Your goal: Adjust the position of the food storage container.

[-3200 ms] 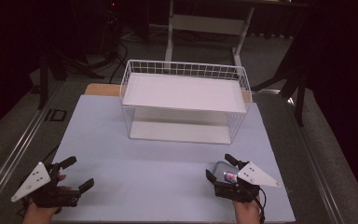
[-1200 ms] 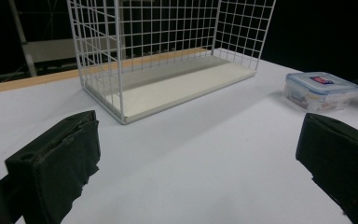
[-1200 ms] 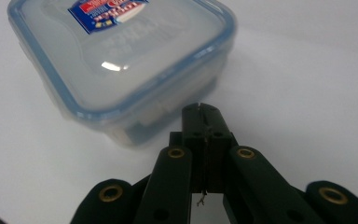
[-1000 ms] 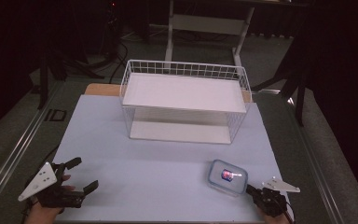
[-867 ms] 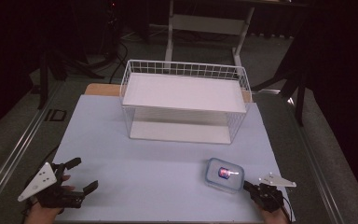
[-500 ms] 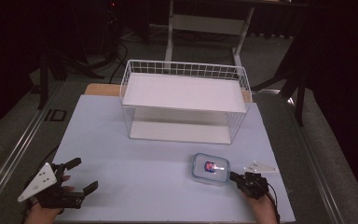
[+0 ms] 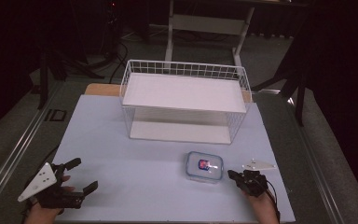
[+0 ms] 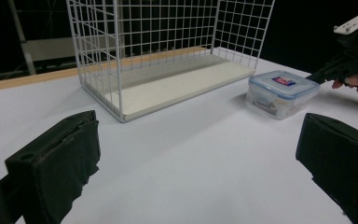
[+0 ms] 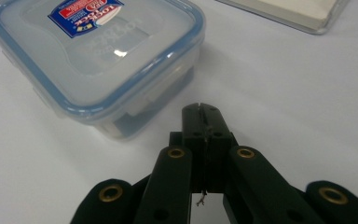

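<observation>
Here the right tongs point(image 7: 233, 175) sit clenched on nothing, tips just short of the near right corner of the lidded box point(image 7: 204, 166); judging by that pose, the step in hand is nudging the box along the counter point(image 7: 135, 154) toward the wire rack point(image 7: 185, 105), which stands well ahead of both tongs. The left tongs point(image 7: 81, 175) lie released, far off to the left, idle. The next move seems to call for a level push low on the box wall, so it slides rather than tips.

From the left tongs view, the 2 wide-apart pads point(image 8: 58, 161) frame the rack's open front and lower shelf point(image 8: 177, 84), with the box to the right of it.

The right tongs view adds what the others cannot: the pads point(image 9: 201, 122) meet flush, and a thin gap of counter separates them from the box's blue-rimmed lid point(image 9: 98, 49).
</observation>
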